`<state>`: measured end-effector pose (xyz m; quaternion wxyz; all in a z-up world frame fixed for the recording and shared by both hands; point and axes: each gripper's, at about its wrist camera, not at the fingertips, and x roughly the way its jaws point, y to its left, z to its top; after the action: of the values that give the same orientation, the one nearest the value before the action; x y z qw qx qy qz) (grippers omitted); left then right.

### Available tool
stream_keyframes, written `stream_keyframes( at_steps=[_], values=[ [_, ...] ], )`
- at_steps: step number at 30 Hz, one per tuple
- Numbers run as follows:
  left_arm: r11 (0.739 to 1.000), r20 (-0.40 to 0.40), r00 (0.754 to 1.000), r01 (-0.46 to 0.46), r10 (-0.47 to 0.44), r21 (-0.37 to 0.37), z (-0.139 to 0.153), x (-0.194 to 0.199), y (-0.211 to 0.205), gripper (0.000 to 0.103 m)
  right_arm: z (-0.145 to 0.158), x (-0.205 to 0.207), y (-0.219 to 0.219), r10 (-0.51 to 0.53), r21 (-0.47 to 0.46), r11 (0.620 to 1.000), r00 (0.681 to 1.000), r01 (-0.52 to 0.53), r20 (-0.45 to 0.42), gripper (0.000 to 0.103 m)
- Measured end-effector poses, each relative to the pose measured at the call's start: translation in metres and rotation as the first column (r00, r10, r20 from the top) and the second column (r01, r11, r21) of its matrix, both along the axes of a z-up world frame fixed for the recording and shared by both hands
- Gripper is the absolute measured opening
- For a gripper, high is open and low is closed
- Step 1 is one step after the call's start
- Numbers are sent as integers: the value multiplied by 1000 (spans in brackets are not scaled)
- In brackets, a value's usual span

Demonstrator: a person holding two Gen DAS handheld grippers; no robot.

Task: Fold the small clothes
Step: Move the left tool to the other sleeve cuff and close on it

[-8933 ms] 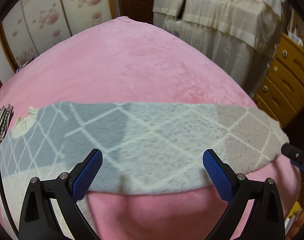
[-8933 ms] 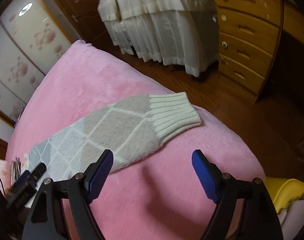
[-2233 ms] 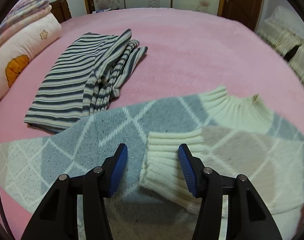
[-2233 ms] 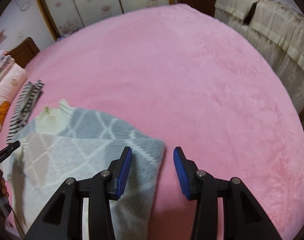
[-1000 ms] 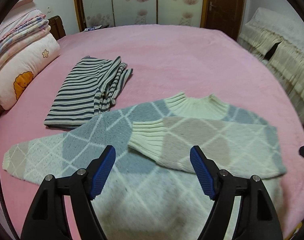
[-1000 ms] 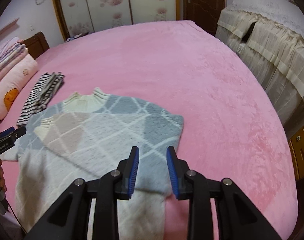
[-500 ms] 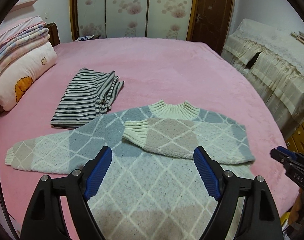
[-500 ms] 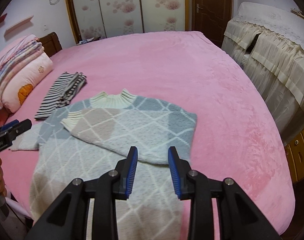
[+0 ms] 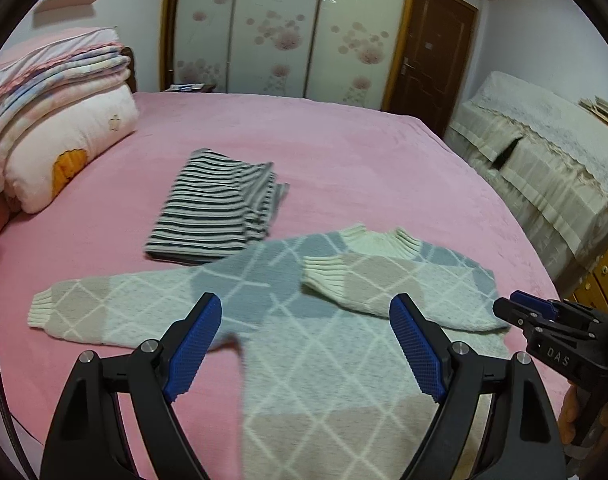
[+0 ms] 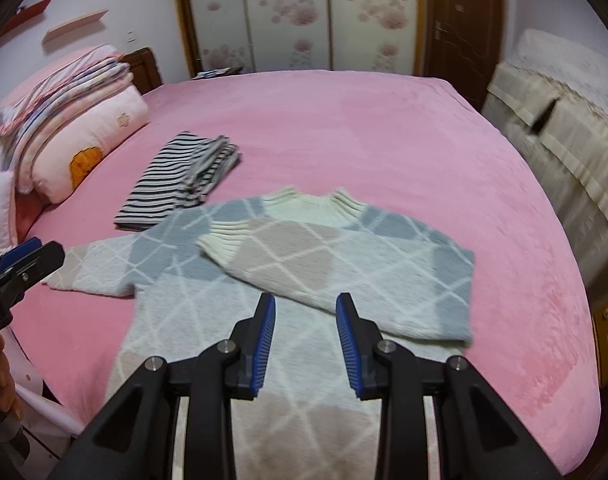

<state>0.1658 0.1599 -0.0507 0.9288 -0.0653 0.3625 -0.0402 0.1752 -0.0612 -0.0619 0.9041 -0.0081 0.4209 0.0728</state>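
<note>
sweater (image 9: 344,360) flat on bed (image 9: 364,152) – one sleeve folded across | left gripper (image 9: 306,344) fingers opening wide, empty | right gripper (image 10: 306,340) fingers narrow – holding nothing

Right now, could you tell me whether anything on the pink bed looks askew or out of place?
Only the grey diamond-patterned knit sweater looks lopsided: one sleeve is folded across its chest, the other lies spread toward the folded striped garment. Nothing looks damaged.
</note>
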Motion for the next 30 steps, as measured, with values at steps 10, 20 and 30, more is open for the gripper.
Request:
stream_keyframes(
  at_steps=[10, 20, 30],
  values=[
    [992, 10, 992, -126, 126, 22, -13, 3, 92, 99, 0, 17, 105, 115, -8, 993, 993, -115, 4, 32],
    [945, -134, 943, -317, 304, -84, -67, 10, 194, 99, -18, 39, 181, 185, -28, 982, 983, -185, -9, 32],
    [832, -346, 815, -536, 464, -146, -138, 21, 278, 99, -44, 55, 227, 235, -42, 971, 971, -237, -51, 32]
  ],
)
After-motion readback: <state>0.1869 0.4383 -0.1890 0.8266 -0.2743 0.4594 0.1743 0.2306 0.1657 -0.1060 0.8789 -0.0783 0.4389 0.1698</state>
